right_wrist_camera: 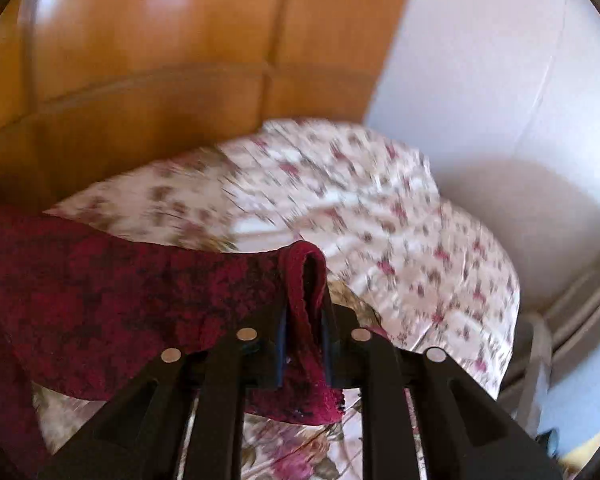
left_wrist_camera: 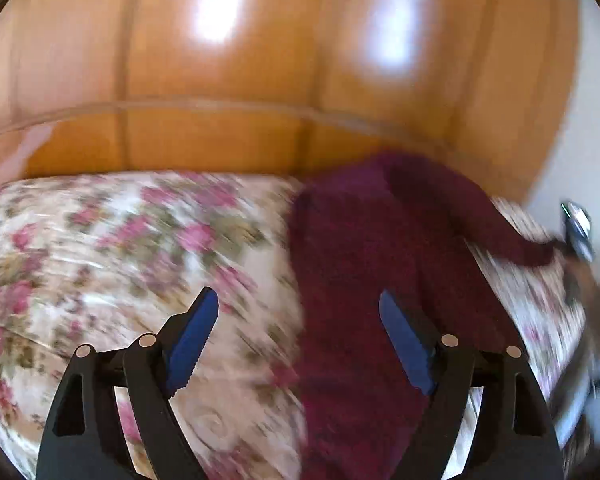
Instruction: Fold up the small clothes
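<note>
A dark red lace garment (left_wrist_camera: 364,280) lies across the floral bed cover (left_wrist_camera: 120,248). My left gripper (left_wrist_camera: 298,312) hangs open above it, its right finger over the garment and its left finger over bare cover. In the right wrist view my right gripper (right_wrist_camera: 305,276) is shut on a folded edge of the garment (right_wrist_camera: 100,292), which stretches away to the left, lifted off the cover. My right gripper also shows far right in the left wrist view (left_wrist_camera: 578,232), pulling a stretched strip of the garment.
A glossy wooden headboard (left_wrist_camera: 220,136) and wardrobe panels stand behind the bed. A white wall (right_wrist_camera: 500,100) borders the bed's right side. A floral pillow (right_wrist_camera: 300,184) lies at the head. Both views are motion-blurred.
</note>
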The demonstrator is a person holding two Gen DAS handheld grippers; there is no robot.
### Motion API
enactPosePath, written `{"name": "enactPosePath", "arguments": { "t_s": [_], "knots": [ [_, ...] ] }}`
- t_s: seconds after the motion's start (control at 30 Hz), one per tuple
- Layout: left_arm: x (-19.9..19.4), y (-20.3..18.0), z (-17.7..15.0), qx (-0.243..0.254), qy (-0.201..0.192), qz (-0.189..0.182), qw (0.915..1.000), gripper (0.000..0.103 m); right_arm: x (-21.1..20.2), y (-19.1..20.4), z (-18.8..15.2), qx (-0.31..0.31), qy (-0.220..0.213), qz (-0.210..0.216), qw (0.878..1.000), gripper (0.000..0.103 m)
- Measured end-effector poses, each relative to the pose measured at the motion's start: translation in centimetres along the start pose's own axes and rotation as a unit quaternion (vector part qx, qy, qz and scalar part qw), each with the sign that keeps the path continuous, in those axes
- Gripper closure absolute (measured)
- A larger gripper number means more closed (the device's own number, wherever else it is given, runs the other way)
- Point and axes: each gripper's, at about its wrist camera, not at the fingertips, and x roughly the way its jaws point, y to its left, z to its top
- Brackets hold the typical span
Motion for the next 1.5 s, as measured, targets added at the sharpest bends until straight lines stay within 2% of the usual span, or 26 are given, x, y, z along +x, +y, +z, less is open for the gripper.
{"name": "enactPosePath", "arguments": {
  "t_s": [0.03,0.1,0.2,0.23,0.27,0.3,0.33,0.37,0.4,0.43,0.5,0.6,0.67,0.77,0.83,0.93,1.07,1.1,1.13,1.17,1.2,1.27,1.33,1.4,1.43,1.5],
  "knots": [
    [0.1,-0.7,-0.8,0.011,0.012,-0.009,0.9998,0.022,0.3,-0.3,-0.4,0.009,-0.001,0.001,1.0,0.043],
    [0.6,-2.8,-3.1,0.054,0.054,-0.032,0.9966,0.021,0.1,-0.6,-1.0,0.009,-0.003,0.011,1.0,0.032],
    [1.3,-5.4,-6.5,0.109,0.095,-0.03,0.9889,0.02,-1.2,0.2,-2.7,-0.006,-0.004,0.051,0.999,0.021],
    [1.6,-6.2,-7.7,0.13,0.112,-0.027,0.9848,0.02,-2.1,0.9,-3.8,-0.015,-0.006,0.076,0.997,0.019],
    [1.8,-6.5,-8.5,0.143,0.117,-0.02,0.9826,0.02,-2.7,1.3,-4.6,-0.02,-0.006,0.091,0.996,0.018],
    [2.1,-7.0,-9.6,0.164,0.117,0.007,0.9795,0.023,-3.6,1.8,-5.4,-0.026,-0.006,0.11,0.994,0.017],
    [2.5,-7.1,-10.3,0.175,0.119,0.024,0.9771,0.045,-4.7,2.4,-6.6,-0.032,-0.003,0.135,0.99,0.016],
    [2.8,-6.9,-10.6,0.174,0.127,0.015,0.9764,0.059,-5.5,2.9,-7.4,-0.036,0.0,0.153,0.988,0.015],
    [3.1,-6.3,-10.6,0.148,0.142,-0.008,0.9786,0.073,-6.5,3.7,-8.5,-0.044,0.004,0.175,0.984,0.015],
    [2.8,-5.9,-10.4,0.133,0.139,-0.014,0.9813,0.087,-7.1,4.4,-9.2,-0.052,0.007,0.187,0.981,0.015],
    [1.9,-5.3,-9.8,0.117,0.121,-0.021,0.9855,0.096,-8.5,5.6,-10.6,-0.069,0.01,0.204,0.976,0.015],
    [-0.8,-3.4,-7.4,0.063,0.084,-0.055,0.993,0.097,-10.6,7.1,-12.5,-0.086,0.013,0.23,0.969,0.015],
    [-2.4,-1.6,-5.5,0.031,0.051,-0.058,0.9966,0.097,-11.6,7.8,-13.3,-0.094,0.016,0.244,0.965,0.015],
    [-4.3,3.4,-1.4,-0.043,-0.004,-0.045,0.998,0.097,-12.5,8.6,-14.3,-0.104,0.02,0.258,0.96,0.015],
    [-4.8,6.9,1.6,-0.075,-0.039,-0.005,0.9964,0.097,-12.7,8.8,-14.8,-0.104,0.03,0.267,0.958,0.015],
    [-3.5,13.2,6.1,-0.141,-0.066,0.065,0.9857,0.097,-12.6,8.6,-15.4,-0.1,0.051,0.282,0.953,0.015],
    [0.1,19.6,11.3,-0.21,-0.072,0.156,0.9625,0.095,-12.5,8.5,-16.4,-0.092,0.081,0.309,0.943,0.015],
    [1.1,20.5,12.6,-0.209,-0.069,0.187,0.9575,0.089,-12.6,8.6,-16.7,-0.091,0.087,0.316,0.94,0.015],
    [1.5,20.9,13.3,-0.209,-0.068,0.214,0.9519,0.071,-12.6,8.6,-16.9,-0.091,0.097,0.327,0.936,0.015],
    [1.8,21.2,13.9,-0.215,-0.07,0.236,0.9453,0.061,-12.6,8.7,-17.2,-0.091,0.103,0.335,0.932,0.015],
    [1.7,21.0,14.0,-0.221,-0.08,0.231,0.9443,0.046,-12.6,8.8,-17.4,-0.094,0.109,0.342,0.929,0.015],
    [0.9,20.0,13.5,-0.226,-0.1,0.207,0.9467,0.044,-12.6,9.2,-18.1,-0.101,0.122,0.353,0.922,0.015],
    [0.6,18.4,12.2,-0.212,-0.096,0.176,0.9567,0.044,-12.4,9.8,-18.9,-0.108,0.138,0.36,0.916,0.016],
    [0.7,15.6,9.7,-0.188,-0.083,0.105,0.9729,0.044,-12.3,10.2,-19.7,-0.116,0.147,0.369,0.91,0.021],
    [1.2,14.0,8.3,-0.175,-0.062,0.072,0.98,0.044,-12.3,10.5,-20.1,-0.122,0.149,0.371,0.908,0.022],
    [3.0,11.1,5.3,-0.161,-0.006,-0.007,0.9869,0.044,-12.5,10.8,-20.6,-0.126,0.15,0.377,0.905,0.026]
  ]
}}
